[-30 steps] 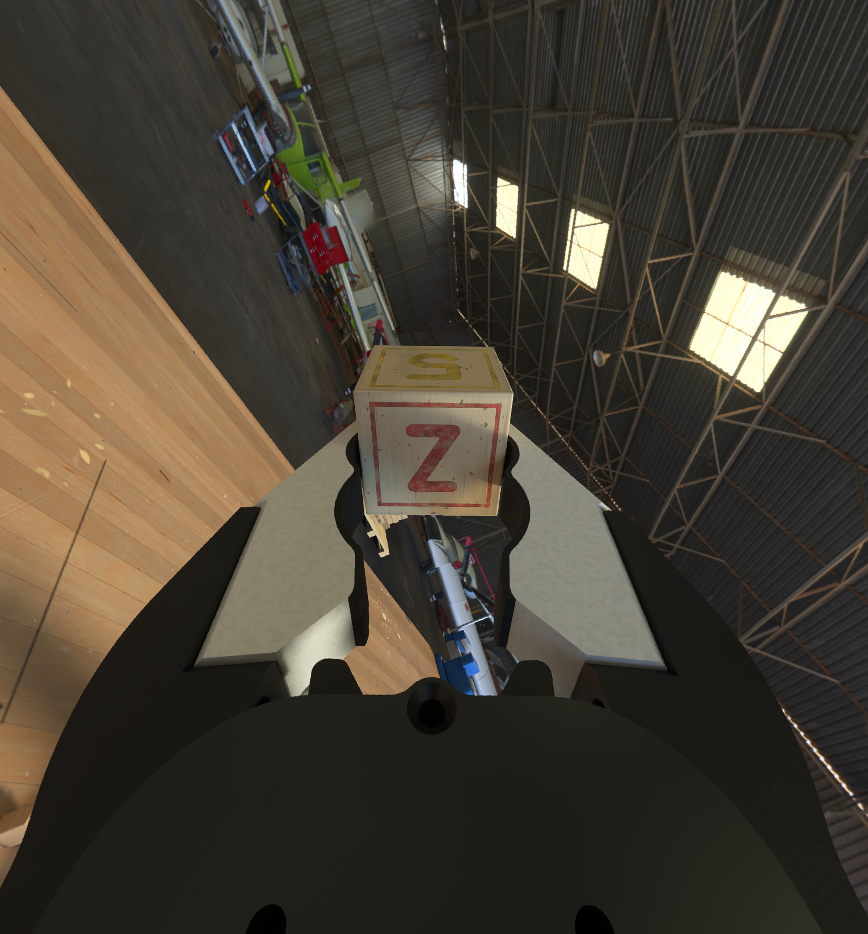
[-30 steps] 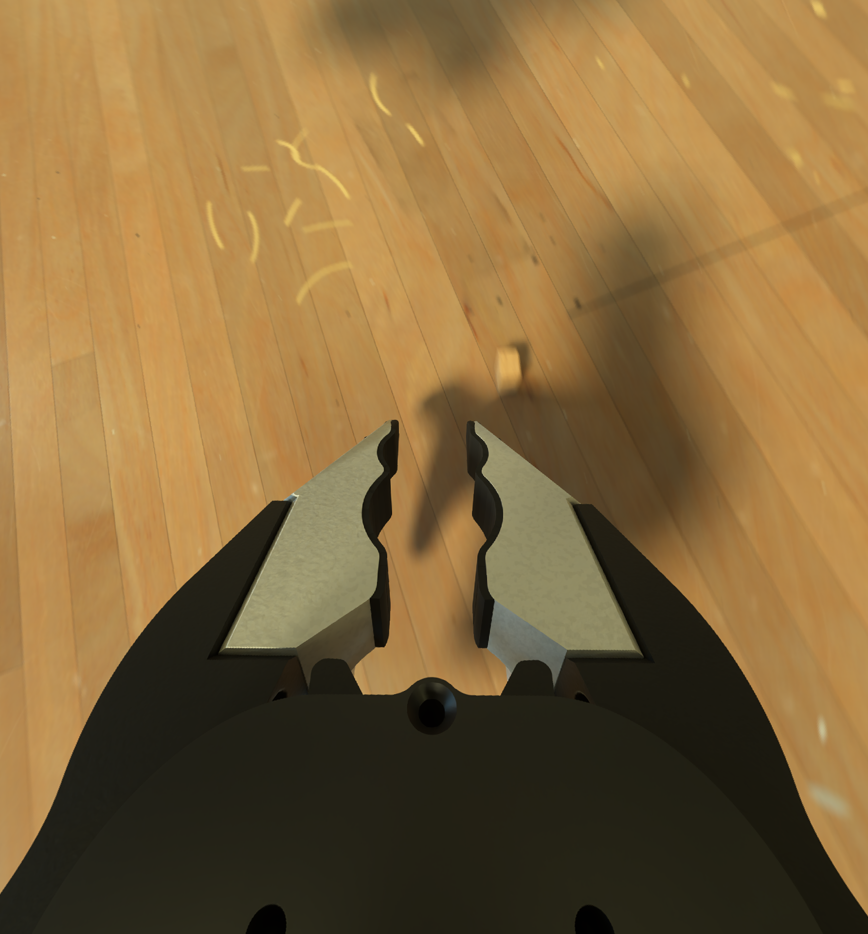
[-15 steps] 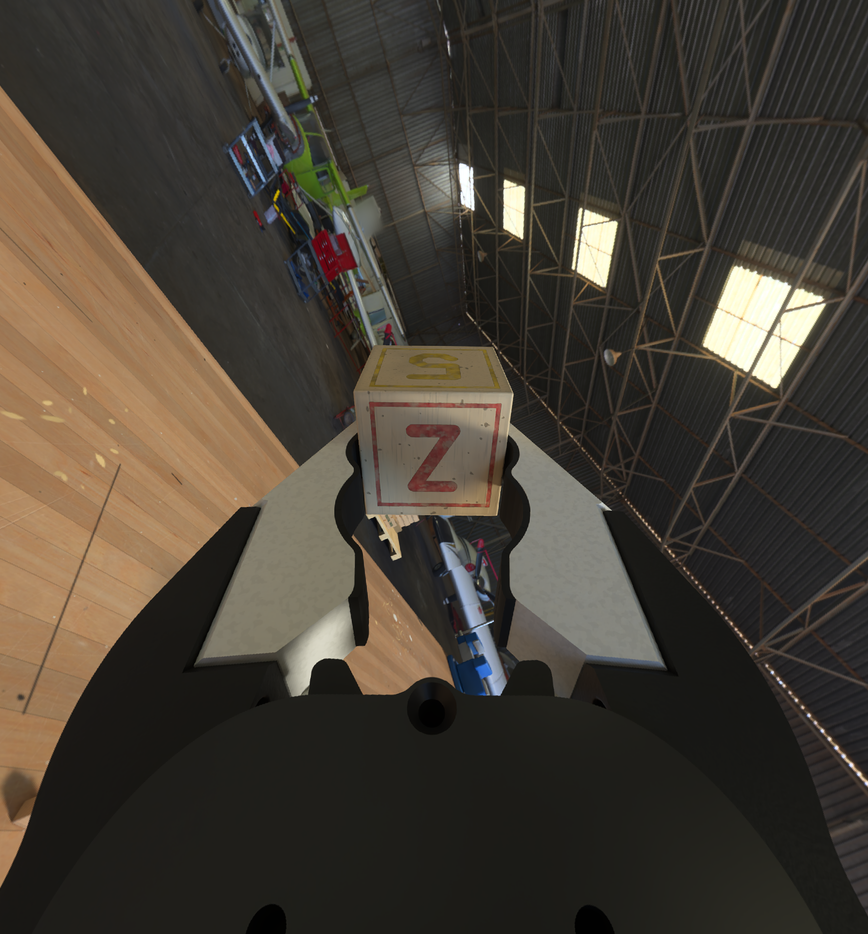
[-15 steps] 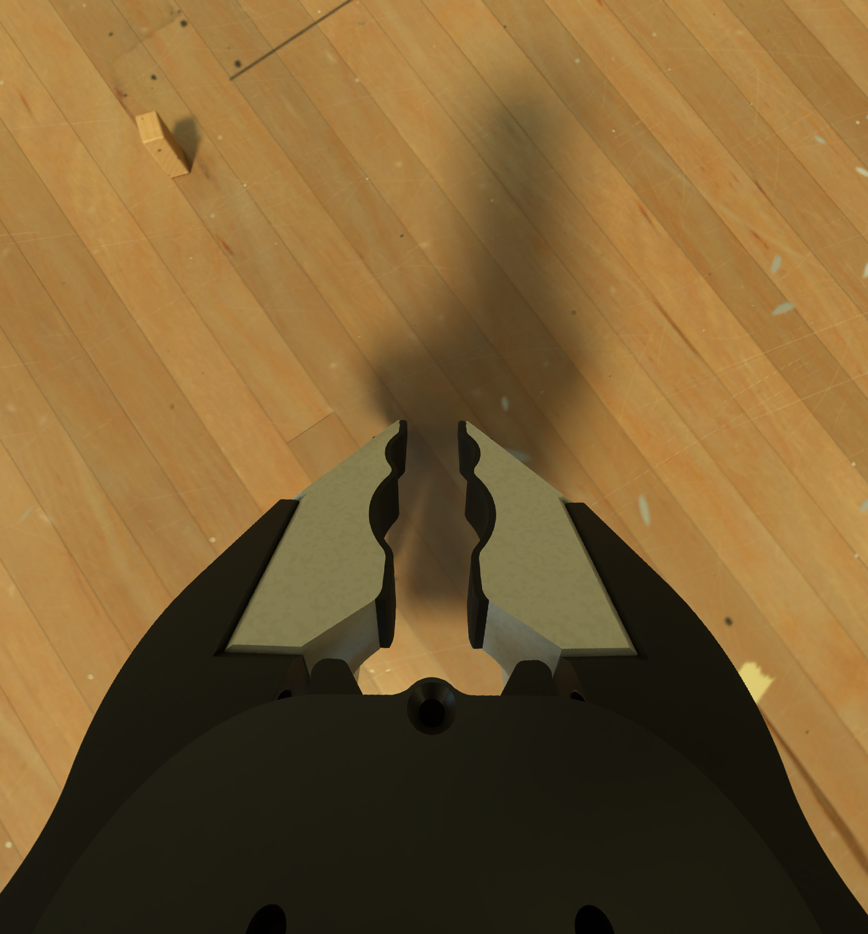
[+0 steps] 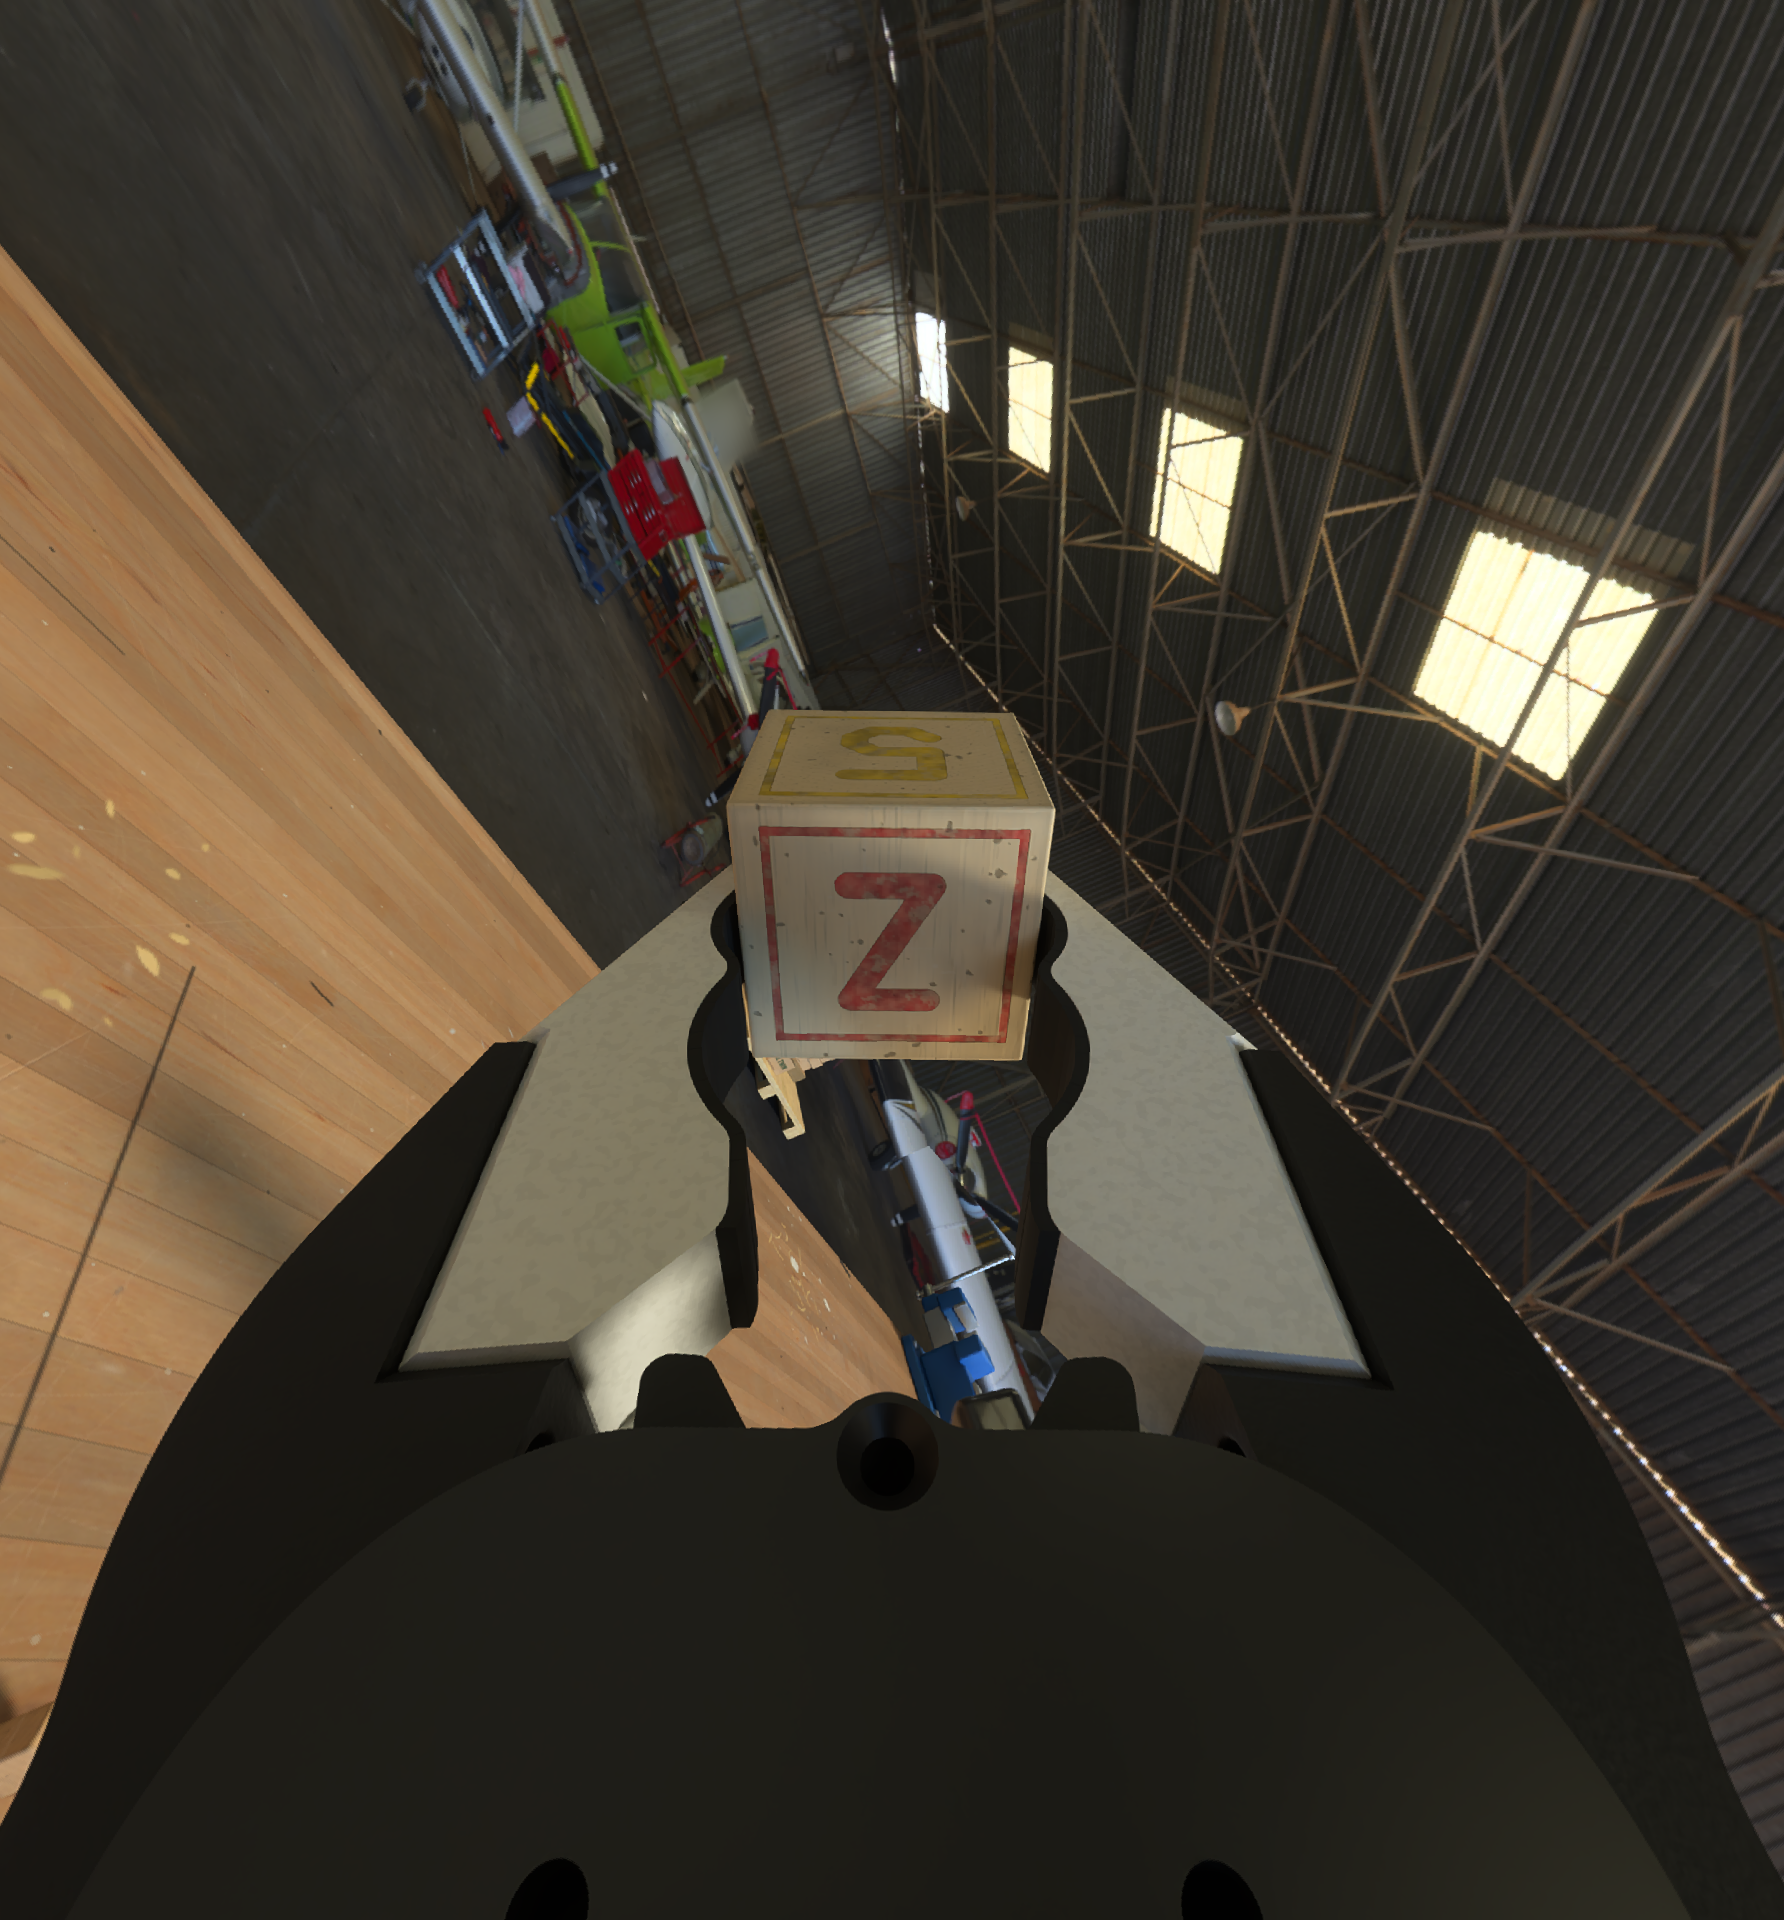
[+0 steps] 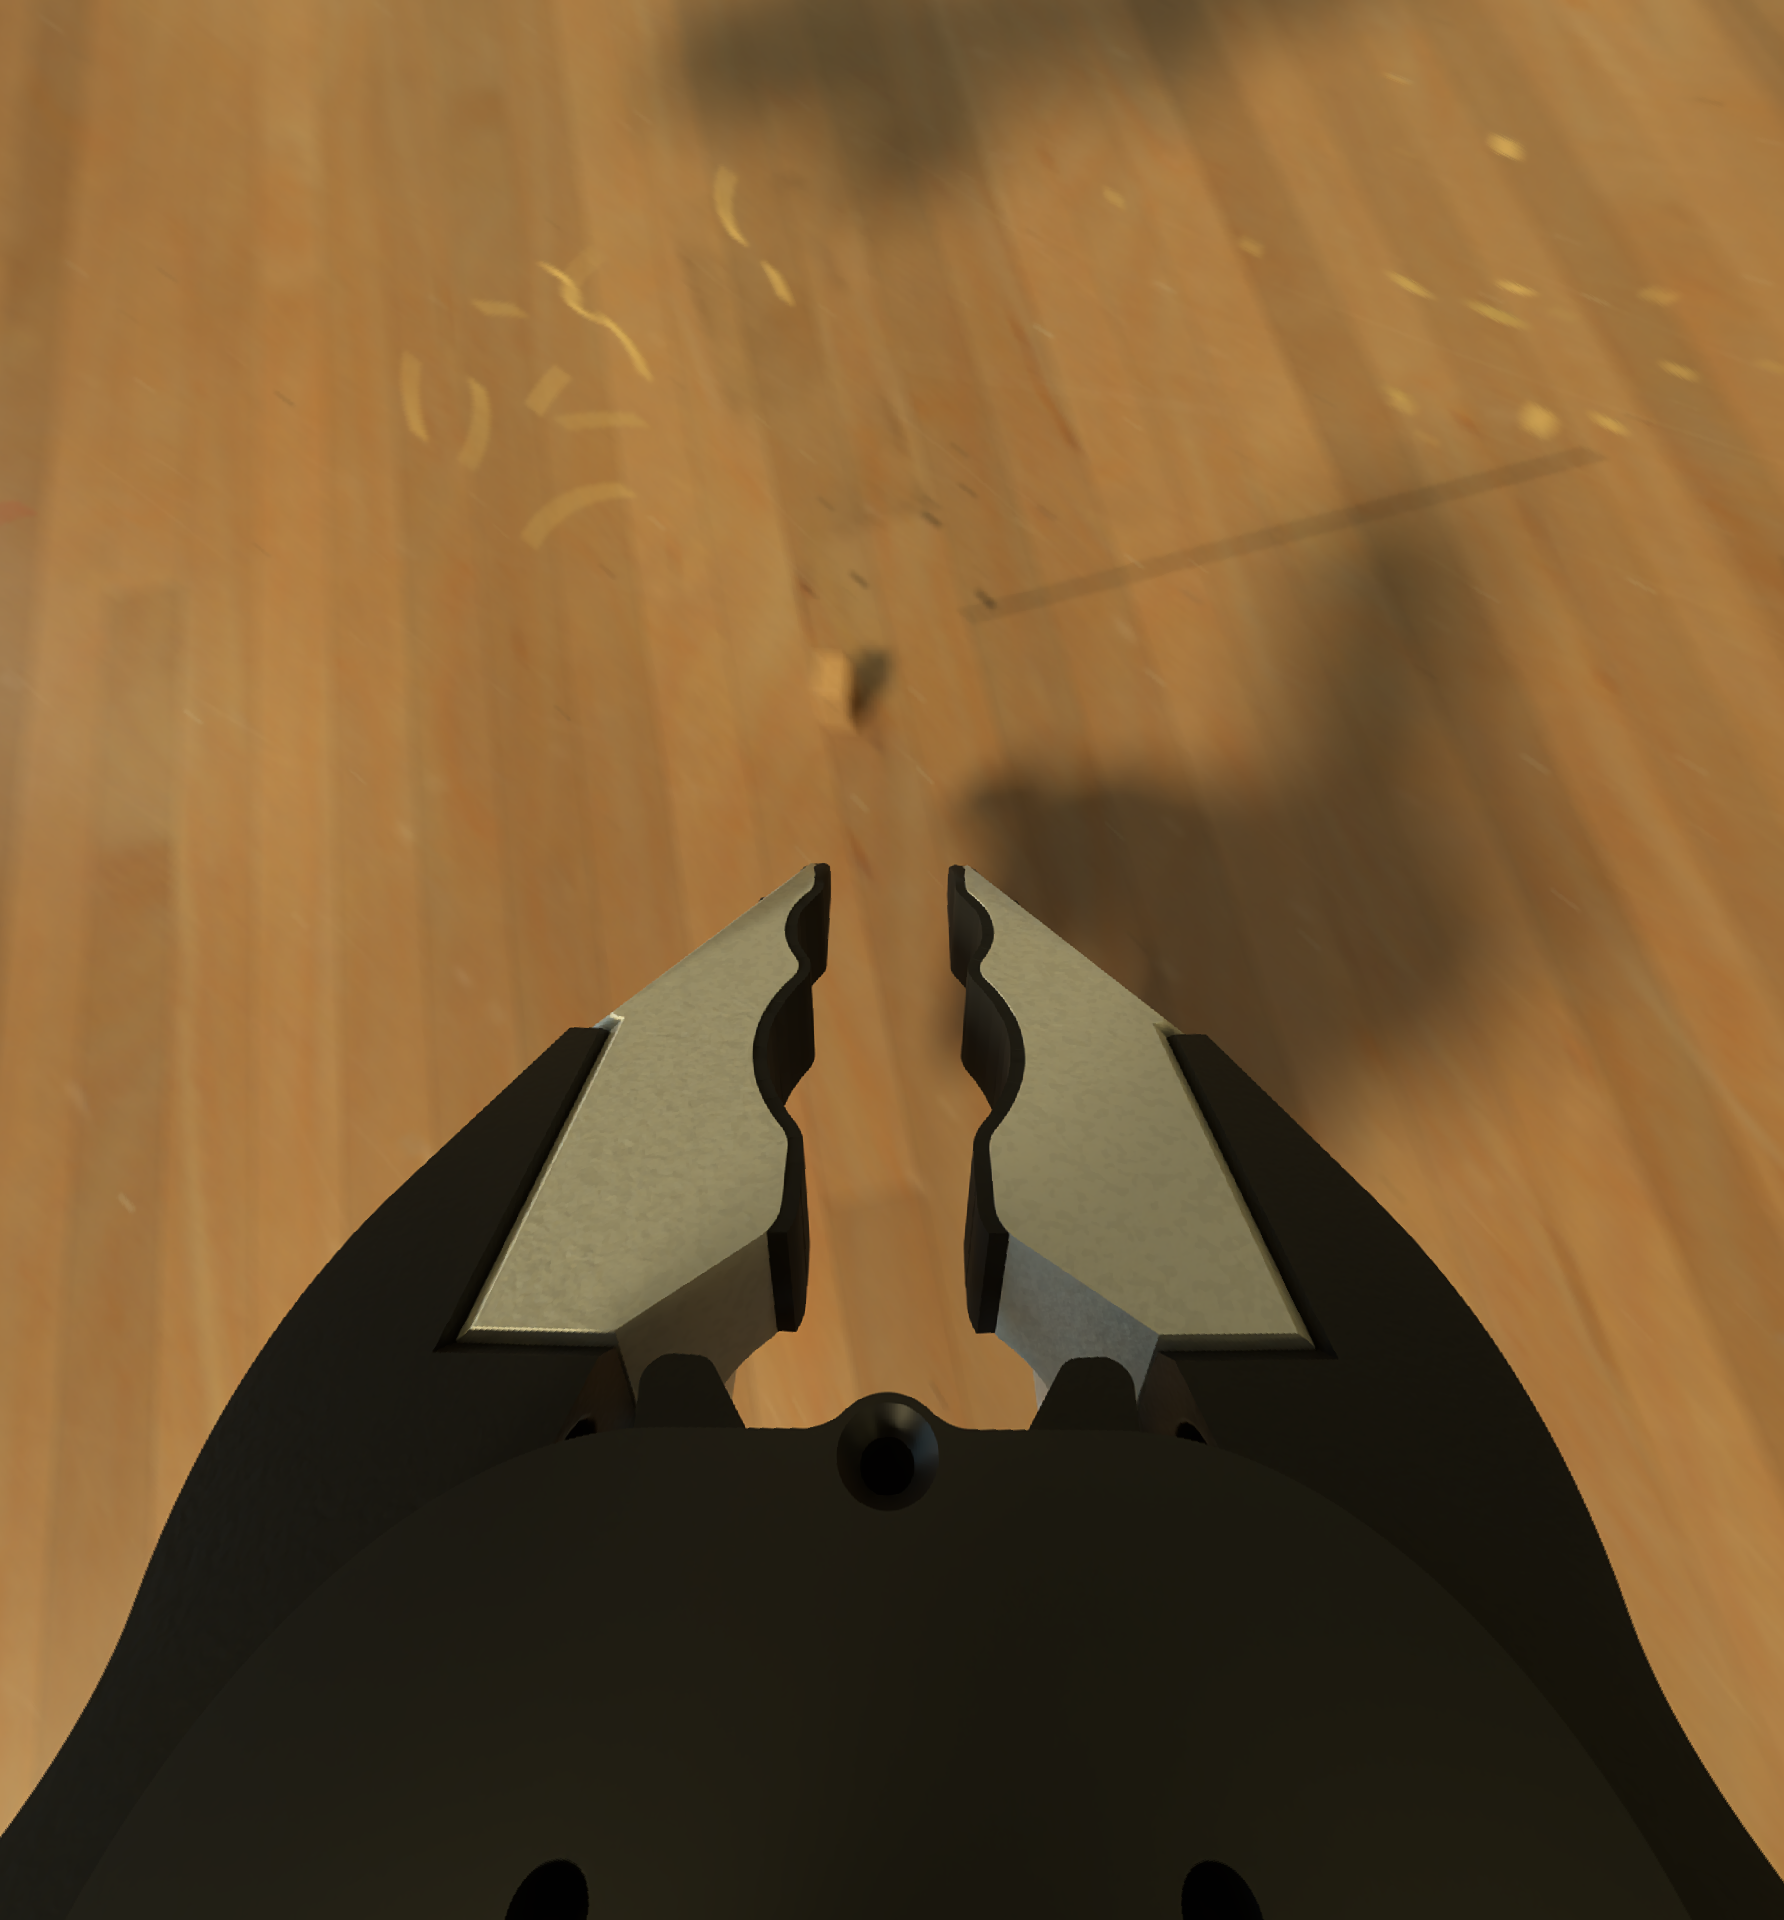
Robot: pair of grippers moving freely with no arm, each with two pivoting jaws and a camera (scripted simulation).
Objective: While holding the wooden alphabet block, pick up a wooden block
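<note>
left gripper (image 5: 888,966) clamping wooden alphabet block (image 5: 886,935), raised off wooden tabletop (image 5: 140,831). right gripper (image 6: 889,883), fingers apart and empty, hovering short of small wooden block (image 6: 834,681) on tabletop. next: advancing, straddling, closing.

We are gripping the pale, red-lettered wooden alphabet block (image 5: 886,935) between our left fingertips; the small wooden block (image 6: 834,681) is lying ahead of our right fingertips.

Right wrist view: my right gripper (image 6: 889,883) has swung back from a top-down look to a low, blurred one | small wooden block (image 6: 834,681), at 10 o'clock half a second ago, now lies at 12 o'clock beyond my parted fingertips | its shadow falls toward 3 o'clock.
</note>
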